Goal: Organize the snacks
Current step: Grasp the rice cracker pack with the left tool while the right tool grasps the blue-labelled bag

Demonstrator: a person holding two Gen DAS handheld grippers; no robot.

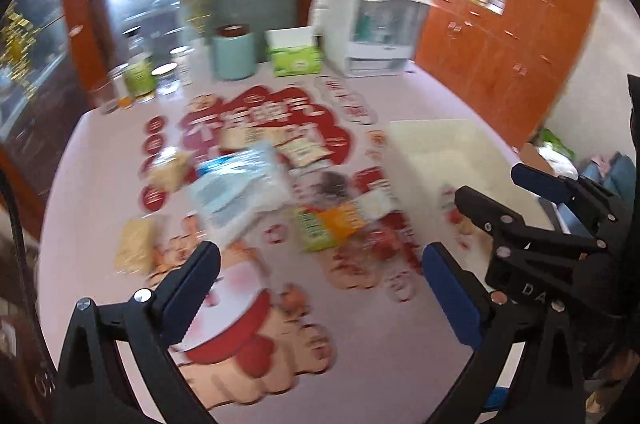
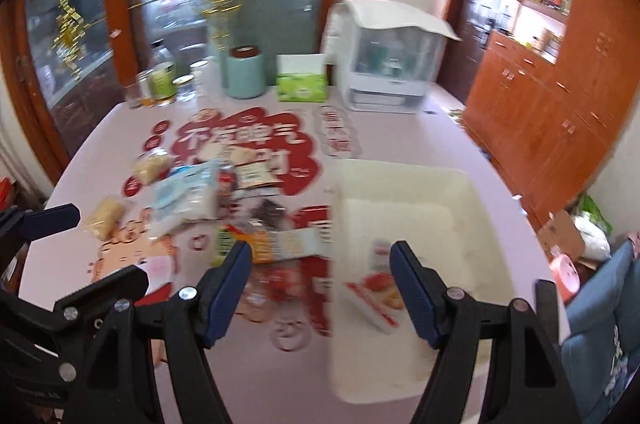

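Note:
Several snack packs lie in a loose pile mid-table: a pale blue and white bag, a green and orange pack, and yellowish packets. To their right stands a white bin with a red and white packet lying inside. My left gripper hovers open over the table in front of the pile, nothing between its fingers. My right gripper is open and holds nothing, straddling the bin's left wall. Both views are motion-blurred.
The table carries a pink cloth with red cartoon print. Along its far edge stand jars, a teal canister, a green tissue box and a white appliance. Wooden cabinets line the right wall.

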